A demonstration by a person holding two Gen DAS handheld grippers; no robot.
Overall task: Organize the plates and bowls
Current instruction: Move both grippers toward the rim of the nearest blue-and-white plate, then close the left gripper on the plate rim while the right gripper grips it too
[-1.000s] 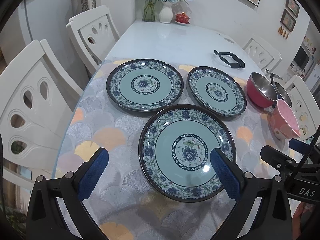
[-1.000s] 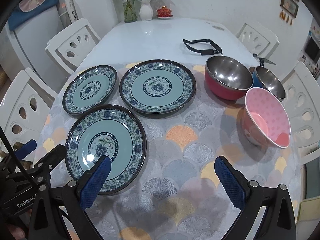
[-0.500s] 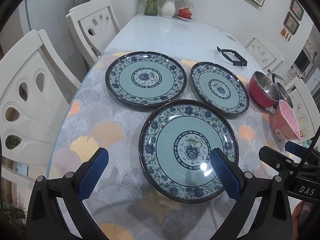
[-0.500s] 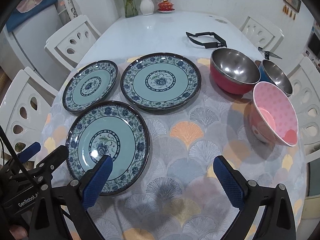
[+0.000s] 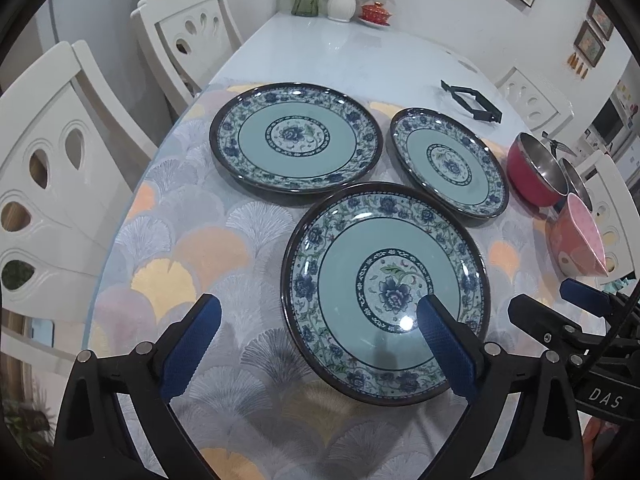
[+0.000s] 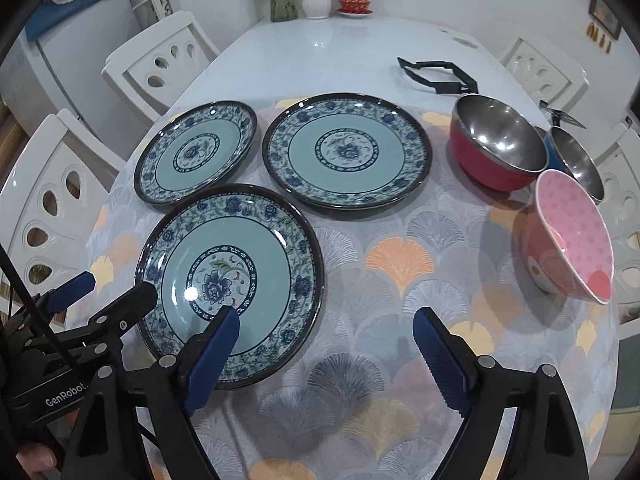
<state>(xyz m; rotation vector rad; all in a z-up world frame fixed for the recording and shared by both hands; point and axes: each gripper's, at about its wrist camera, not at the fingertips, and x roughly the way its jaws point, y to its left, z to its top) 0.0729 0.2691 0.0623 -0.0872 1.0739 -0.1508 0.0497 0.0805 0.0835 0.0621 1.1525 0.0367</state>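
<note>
Three blue floral plates lie on the patterned tablecloth: a near plate [image 5: 384, 292] [image 6: 230, 280], a far left plate [image 5: 296, 136] [image 6: 196, 152], and a far right plate [image 5: 448, 160] [image 6: 346, 150]. A red steel-lined bowl [image 6: 498, 144] [image 5: 536, 168], a blue steel-lined bowl [image 6: 576, 156] and a pink dotted bowl [image 6: 568, 236] [image 5: 578, 236] stand at the right. My left gripper [image 5: 316, 336] is open above the near plate's left edge. My right gripper [image 6: 326, 344] is open above the cloth, just right of the near plate. Both are empty.
A black frame-shaped object [image 6: 438, 76] lies on the bare white table [image 6: 340, 48] beyond the cloth. Vases and a red lidded cup [image 6: 354, 0] stand at the far end. White chairs [image 5: 60, 168] surround the table.
Both grippers have moved forward and lower toward the table, so the plates and bowls look nearer. Nothing on the table has moved.
</note>
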